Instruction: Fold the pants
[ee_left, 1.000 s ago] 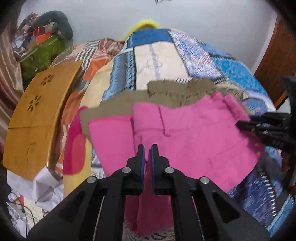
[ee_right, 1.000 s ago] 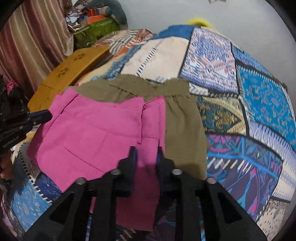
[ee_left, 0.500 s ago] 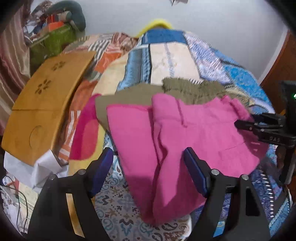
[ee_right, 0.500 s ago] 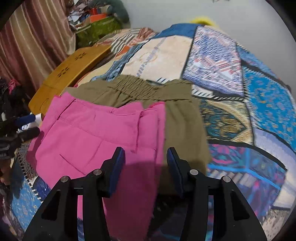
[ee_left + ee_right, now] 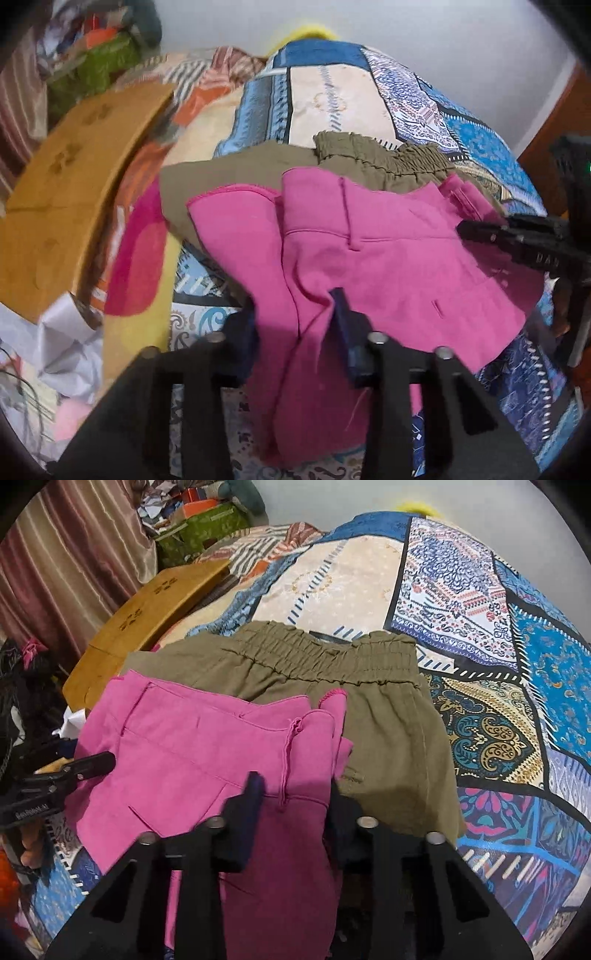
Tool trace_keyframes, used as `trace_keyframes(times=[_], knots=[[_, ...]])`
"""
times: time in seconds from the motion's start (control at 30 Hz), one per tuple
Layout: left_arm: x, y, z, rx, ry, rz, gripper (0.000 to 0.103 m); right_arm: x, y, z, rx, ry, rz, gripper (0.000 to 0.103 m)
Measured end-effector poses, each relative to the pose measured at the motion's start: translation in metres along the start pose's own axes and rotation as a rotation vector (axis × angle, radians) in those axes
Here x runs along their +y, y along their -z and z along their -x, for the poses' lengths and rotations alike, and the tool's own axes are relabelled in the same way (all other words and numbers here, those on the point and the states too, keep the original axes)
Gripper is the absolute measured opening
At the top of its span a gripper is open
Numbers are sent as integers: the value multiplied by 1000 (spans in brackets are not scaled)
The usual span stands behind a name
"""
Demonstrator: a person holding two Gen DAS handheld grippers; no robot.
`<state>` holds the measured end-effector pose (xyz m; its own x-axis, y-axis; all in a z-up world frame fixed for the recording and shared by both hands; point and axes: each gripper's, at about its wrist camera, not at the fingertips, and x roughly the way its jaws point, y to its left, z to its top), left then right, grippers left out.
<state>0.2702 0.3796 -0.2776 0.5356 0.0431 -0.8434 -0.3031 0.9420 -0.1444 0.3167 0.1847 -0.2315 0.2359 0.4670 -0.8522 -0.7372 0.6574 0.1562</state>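
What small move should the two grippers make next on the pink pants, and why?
Probably finish closing. The left gripper and right gripper each straddle a bunched part of the pink pants, jaws closing, and the pants lie partly over the olive pants.

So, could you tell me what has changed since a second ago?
Both grippers let go of the pink pants, opened wide, and are closing again with pink fabric between the jaws: left gripper, right gripper. The olive pants underneath stayed put.
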Motion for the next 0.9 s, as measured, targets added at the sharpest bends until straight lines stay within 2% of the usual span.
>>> trace_keyframes(times=[0.07, 0.17, 0.47, 0.67, 0.8, 0.9], knots=[[-8, 3, 9, -34, -35, -28, 21, 0, 1, 7, -25, -16, -11, 15], [-15, 4, 26, -74, -39, -51, 11, 1, 2, 22, -66, -38, -45, 12], [-27, -23, 70, -167, -15, -85, 10, 12, -18, 76, -209, -15, 1, 11], [-25, -58, 68, -224, 7, -63, 10, 0, -34, 87, -308, 29, -28, 11], [-22, -70, 38, -196, -27, -47, 10, -12, -37, 62, -273, 23, -61, 11], [-16, -65, -1, -97, -51, -36, 11, -20, -30, 27, -174, 29, -63, 12]])
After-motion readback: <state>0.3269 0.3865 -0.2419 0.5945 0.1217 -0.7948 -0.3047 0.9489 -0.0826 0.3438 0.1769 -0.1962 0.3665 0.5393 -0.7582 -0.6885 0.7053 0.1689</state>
